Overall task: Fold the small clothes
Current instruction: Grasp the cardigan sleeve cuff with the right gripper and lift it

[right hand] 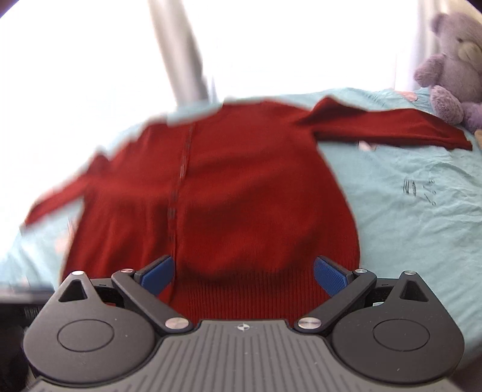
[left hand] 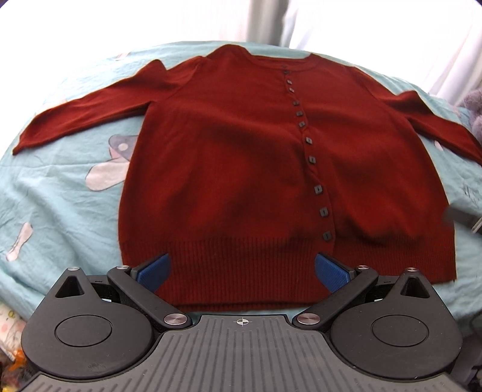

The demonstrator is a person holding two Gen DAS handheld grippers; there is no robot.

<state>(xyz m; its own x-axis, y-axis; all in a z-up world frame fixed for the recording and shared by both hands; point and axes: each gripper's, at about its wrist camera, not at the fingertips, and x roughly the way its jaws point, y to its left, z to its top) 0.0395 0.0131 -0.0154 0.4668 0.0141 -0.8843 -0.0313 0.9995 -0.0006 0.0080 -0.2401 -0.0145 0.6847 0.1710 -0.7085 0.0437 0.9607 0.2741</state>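
**A:** What's around the garment right now?

**B:** A pale blue bedsheet with pinkish-white printed shapes carries everything. A purple teddy bear sits at the far right corner of the bed, just beyond the right cuff, close to it though I can't tell if they touch. Bright white curtains and a grey upright post fill the background. Nothing lies on top of the cardigan.

**A:** And the cardigan itself?

**B:** The red cardigan lies flat, front up and buttoned, spread over the middle of the sheet. Its long axis runs away from the cameras: ribbed hem nearest, neckline at the far edge. The row of dark buttons follows that same line. Both sleeves stretch outward, the left sleeve angling down toward the near left.

**A:** Jaws?

**B:** The left gripper has its jaws spread wide, hovering over the hem, holding nothing. The right gripper is likewise wide apart above the hem's right half, nothing held. The right wrist view is blurred.
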